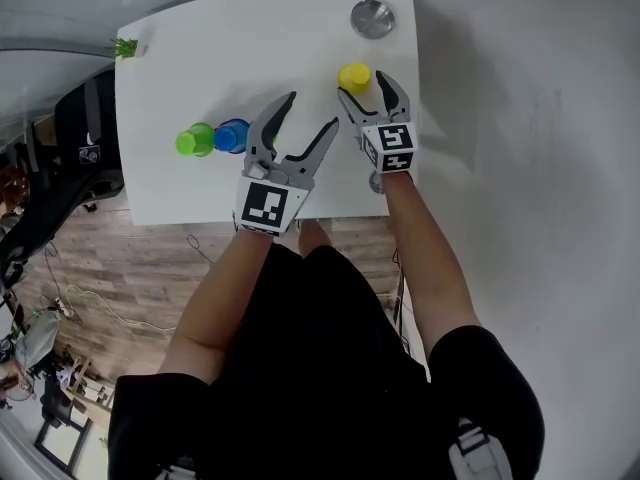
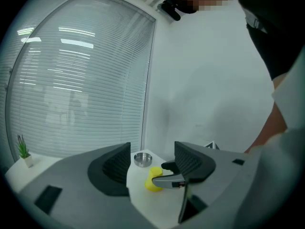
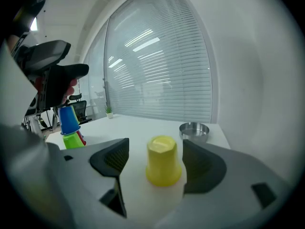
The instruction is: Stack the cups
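Note:
A yellow cup [image 1: 354, 76] stands upside down near the table's far right. My right gripper [image 1: 363, 85] is open around it; in the right gripper view the yellow cup [image 3: 163, 160] sits between the right gripper's [image 3: 156, 152] pads with a gap on each side. A blue cup [image 1: 231, 135] and a green cup [image 1: 194, 140] stand together at the left; the blue cup [image 3: 69, 119] shows above the green cup [image 3: 74, 140]. My left gripper [image 1: 313, 110] hangs open and holds nothing, just right of the blue cup. Past the left gripper [image 2: 152, 168] the yellow cup [image 2: 153, 180] shows.
A round metal dish [image 1: 372, 18] lies at the table's far right corner, behind the yellow cup. A small potted plant [image 1: 125, 46] stands at the far left corner. The white table [image 1: 200, 78] ends close to my body; window blinds [image 2: 71, 89] lie beyond it.

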Demonstrator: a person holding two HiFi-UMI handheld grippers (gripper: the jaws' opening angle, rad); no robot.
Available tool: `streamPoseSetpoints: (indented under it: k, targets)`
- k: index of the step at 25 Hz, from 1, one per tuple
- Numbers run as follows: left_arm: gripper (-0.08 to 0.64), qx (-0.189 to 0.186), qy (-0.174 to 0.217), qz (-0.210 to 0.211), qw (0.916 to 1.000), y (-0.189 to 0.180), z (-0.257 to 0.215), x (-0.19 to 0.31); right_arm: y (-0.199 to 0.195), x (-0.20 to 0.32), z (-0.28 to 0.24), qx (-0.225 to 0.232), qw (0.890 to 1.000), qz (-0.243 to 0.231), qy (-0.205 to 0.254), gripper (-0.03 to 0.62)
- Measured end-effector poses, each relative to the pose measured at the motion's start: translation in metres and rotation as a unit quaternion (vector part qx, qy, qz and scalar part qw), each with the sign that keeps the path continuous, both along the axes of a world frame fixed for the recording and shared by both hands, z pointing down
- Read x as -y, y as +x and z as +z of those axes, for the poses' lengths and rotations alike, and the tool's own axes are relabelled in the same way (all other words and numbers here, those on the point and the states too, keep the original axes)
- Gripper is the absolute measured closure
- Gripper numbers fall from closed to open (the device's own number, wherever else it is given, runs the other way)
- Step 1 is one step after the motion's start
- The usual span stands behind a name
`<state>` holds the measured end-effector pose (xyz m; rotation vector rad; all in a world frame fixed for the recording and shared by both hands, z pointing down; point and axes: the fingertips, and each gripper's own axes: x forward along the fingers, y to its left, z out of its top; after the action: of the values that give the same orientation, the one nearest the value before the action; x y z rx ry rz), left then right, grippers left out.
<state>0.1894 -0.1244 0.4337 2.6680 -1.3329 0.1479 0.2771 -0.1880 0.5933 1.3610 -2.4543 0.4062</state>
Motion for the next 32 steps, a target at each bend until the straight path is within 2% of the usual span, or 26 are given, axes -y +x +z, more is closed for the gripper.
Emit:
streamPoseSetpoints:
  k: [4,8,13,19,23,32]
  targets:
    - [0.275,-0.01,0.001,-0.009,0.9999,0.002,-0.002,0.004,-0.002,0.009,0.017,-0.005,1.0,-0.005,-0.006,0.253]
    - [0.279,-0.018,-0.005,-0.012,0.9997,0.001,-0.001,0.0,-0.001,0.012,0.028,-0.011,1.0,-0.006,-0.006,0.353]
    - [0.279,-0.013,0.015,-0.008,0.9998,-0.004,-0.012,-0.008,0.0,0.011,0.019,-0.015,1.0,-0.015,0.005,0.371]
    - [0.281,-0.016,0.025,-0.005,0.9996,-0.018,-0.029,-0.022,-0.003,-0.006,-0.032,-0.014,0.999,-0.025,0.026,0.371]
    - [0.281,-0.006,0.039,0.015,0.9991,-0.03,-0.047,-0.033,-0.013,-0.024,-0.077,0.0,0.999,-0.038,0.036,0.371]
    - [0.282,0.012,0.041,0.047,0.998,-0.077,-0.082,-0.056,-0.062,-0.063,-0.16,-0.01,0.997,-0.075,0.032,0.374]
